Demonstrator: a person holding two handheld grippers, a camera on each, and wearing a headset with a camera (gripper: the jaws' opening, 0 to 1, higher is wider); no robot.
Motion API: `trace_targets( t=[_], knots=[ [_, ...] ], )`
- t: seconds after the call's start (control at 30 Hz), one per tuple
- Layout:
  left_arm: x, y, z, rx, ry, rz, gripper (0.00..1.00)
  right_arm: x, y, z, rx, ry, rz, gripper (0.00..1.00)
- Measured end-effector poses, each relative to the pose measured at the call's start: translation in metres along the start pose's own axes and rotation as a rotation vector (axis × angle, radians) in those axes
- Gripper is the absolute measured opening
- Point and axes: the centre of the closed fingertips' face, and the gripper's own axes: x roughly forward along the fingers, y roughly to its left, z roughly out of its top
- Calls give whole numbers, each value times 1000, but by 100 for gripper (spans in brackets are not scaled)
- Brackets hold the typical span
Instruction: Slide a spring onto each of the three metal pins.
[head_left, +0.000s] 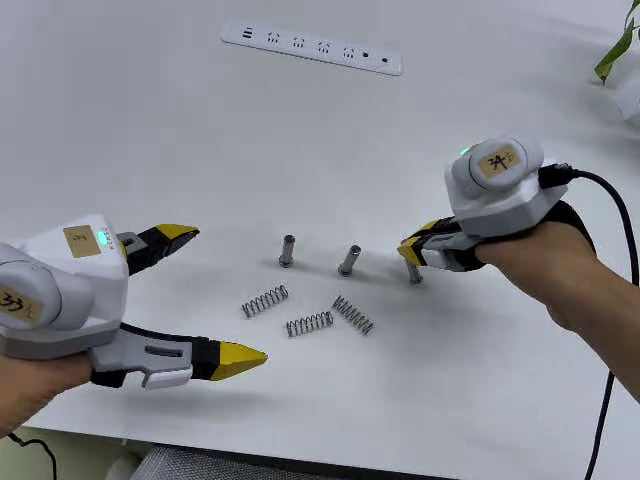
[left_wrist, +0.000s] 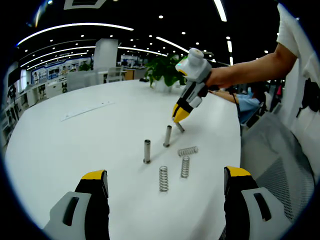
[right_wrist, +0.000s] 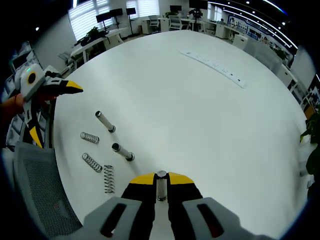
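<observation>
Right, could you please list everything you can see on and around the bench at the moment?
short silver metal pins: three, silver; two upright mid-table, one clamped in the right gripper
coiled steel springs: three, silver; lying loose on the table in front of the pins
long white power strip: one, white; far side of the table
leafy green plant: one, green; far right edge
white table: one, white; under everything
black cable: one, black; trailing from the right gripper
left gripper: one, white-grey with yellow tips; near left, jaws open
right gripper: one, same colours; jaws shut on the third pin

White table (head_left: 150, 130), power strip (head_left: 310, 47), potted plant (left_wrist: 162, 72), ceiling striplights (left_wrist: 75, 27)
</observation>
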Motion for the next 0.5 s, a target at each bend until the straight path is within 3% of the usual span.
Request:
trace_targets(
  t=[0.5],
  knots=[
    [1,2,-2,0,2,-5,98,-16,-2,-12,12,-40,-6,9]
  ],
)
